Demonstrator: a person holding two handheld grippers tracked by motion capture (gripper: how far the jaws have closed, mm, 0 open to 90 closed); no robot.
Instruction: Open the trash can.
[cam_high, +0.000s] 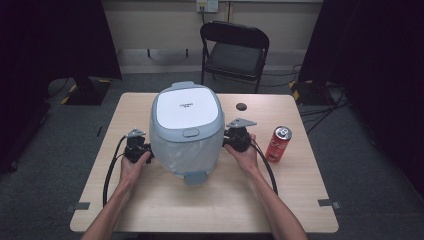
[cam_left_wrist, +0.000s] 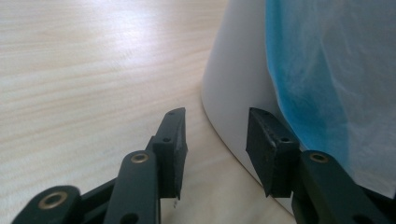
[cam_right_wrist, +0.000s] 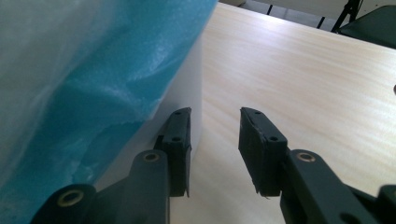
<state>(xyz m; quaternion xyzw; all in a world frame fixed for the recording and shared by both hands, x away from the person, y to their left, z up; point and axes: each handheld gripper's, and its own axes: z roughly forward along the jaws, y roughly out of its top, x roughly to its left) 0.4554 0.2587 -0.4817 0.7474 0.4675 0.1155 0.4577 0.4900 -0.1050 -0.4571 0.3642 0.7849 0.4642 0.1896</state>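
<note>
Both tongs (cam_left_wrist: 215, 140) (cam_right_wrist: 215, 140) part-open, empty, beside the bin (cam_high: 186, 131)

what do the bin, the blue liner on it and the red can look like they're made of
Bin: probably moulded plastic, smooth matte white wall in the left gripper view, pale grey lid.
Blue liner: thin plastic film, by its look; translucent, wrinkled, with a soft sheen.
Red can: likely aluminium, with a silvery top and glossy red printed side.
</note>
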